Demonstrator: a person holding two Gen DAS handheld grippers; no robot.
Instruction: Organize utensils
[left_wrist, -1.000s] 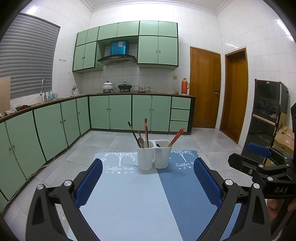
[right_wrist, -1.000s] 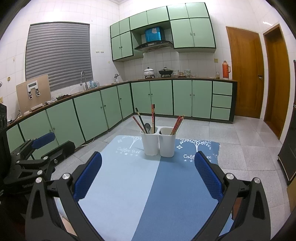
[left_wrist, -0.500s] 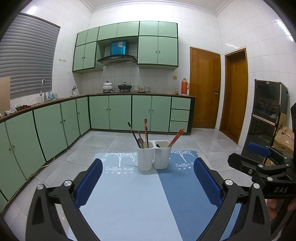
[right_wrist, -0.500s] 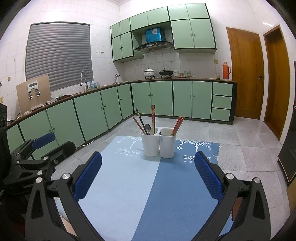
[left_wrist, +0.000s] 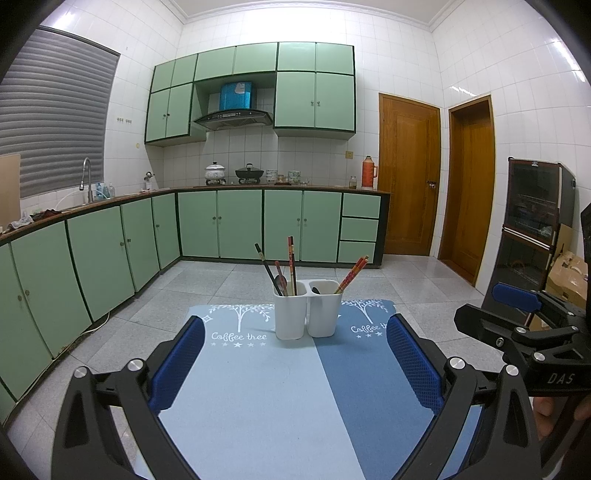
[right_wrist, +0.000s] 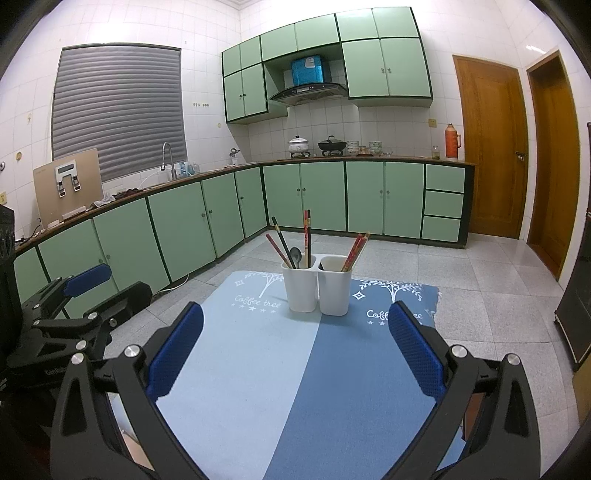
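With the left gripper (left_wrist: 295, 363) and right gripper (right_wrist: 295, 354) both spread wide and empty, the white twin-cup holder (left_wrist: 307, 309) at twelve o'clock on the tabletop (left_wrist: 258, 398), seemingly mixing chopsticks (left_wrist: 291, 266) and spoons, could tip if a leaning stick is pulled sideways.

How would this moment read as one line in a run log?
left hand-held gripper: open, empty | right hand-held gripper: open, empty | holder: upright on mat, chopsticks and spoon inside
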